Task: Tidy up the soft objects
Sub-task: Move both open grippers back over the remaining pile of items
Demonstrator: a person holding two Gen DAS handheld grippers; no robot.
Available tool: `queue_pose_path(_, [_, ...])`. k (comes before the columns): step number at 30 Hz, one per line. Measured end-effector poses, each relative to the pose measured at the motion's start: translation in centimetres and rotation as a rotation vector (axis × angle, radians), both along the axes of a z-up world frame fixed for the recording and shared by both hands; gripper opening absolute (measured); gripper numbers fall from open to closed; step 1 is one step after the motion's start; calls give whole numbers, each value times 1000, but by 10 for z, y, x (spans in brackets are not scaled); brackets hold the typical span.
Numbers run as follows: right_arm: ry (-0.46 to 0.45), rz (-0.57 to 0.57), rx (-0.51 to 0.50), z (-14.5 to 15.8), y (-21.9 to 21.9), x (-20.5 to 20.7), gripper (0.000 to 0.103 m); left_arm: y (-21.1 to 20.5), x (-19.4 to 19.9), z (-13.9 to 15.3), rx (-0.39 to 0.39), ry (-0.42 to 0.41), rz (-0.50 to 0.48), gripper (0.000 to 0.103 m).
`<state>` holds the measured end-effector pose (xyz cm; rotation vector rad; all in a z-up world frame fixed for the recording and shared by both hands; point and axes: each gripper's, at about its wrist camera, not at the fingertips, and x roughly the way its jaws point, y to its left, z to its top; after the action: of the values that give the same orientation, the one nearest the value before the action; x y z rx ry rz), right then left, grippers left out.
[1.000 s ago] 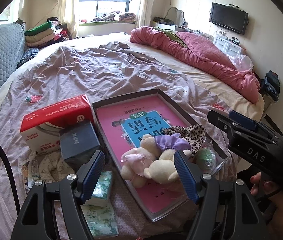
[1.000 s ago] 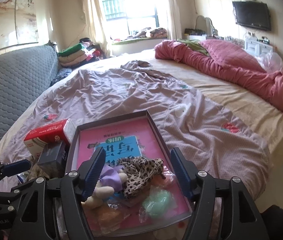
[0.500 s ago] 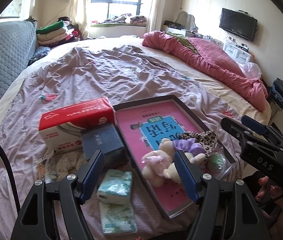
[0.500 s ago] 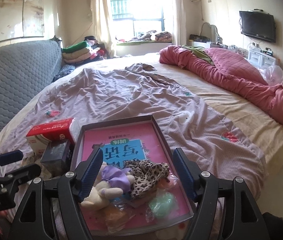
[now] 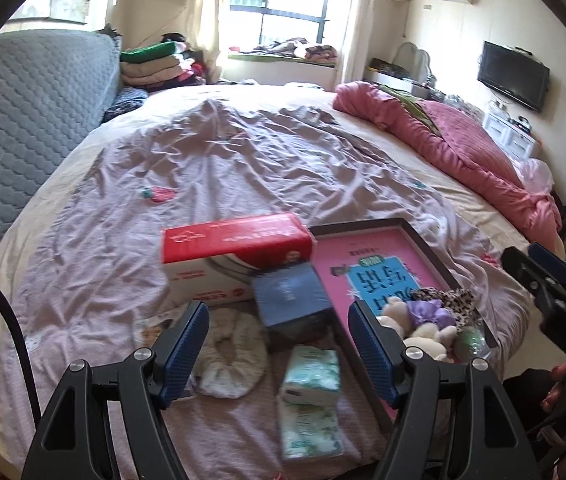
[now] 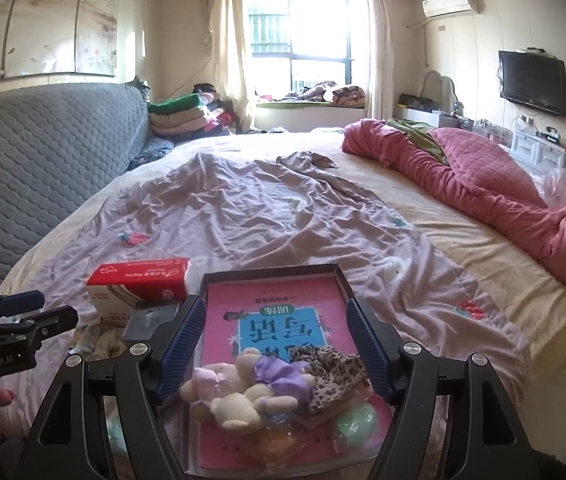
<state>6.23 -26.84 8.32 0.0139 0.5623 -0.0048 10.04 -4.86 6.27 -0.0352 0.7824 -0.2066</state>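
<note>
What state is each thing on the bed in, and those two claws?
Left gripper: open, empty.
Right gripper: open, empty.
Dark-framed shallow tray: lying flat, holding plush toys.
Cream teddy bear: lying in tray.
Red-and-white tissue box: lying outside tray.

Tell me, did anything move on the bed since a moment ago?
Only the grippers moved. The left gripper drew back and swung left, so the cream scrunchie and green tissue packs now sit between its fingers. The right gripper pulled back slightly. Both stayed open and empty. The tray, plush bears and red tissue box stayed put.
</note>
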Motion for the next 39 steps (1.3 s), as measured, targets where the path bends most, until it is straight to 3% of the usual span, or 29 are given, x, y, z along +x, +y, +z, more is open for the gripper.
queue_pose_path(10, [-30,53,17,17,22,-1,75,36,-4,14,0,-19,81,72])
queue_pose_path(21, [-4,139,36,15,52,1,75,73,-6,16,-9,-14,150,72])
queue_pose_path(32, [29,241,35,6,93,1,75,99,0,1,14,38,217,72])
queue_pose_path(39, [101,274,43,-17,111,8,75,104,4,-12,19,85,218,72])
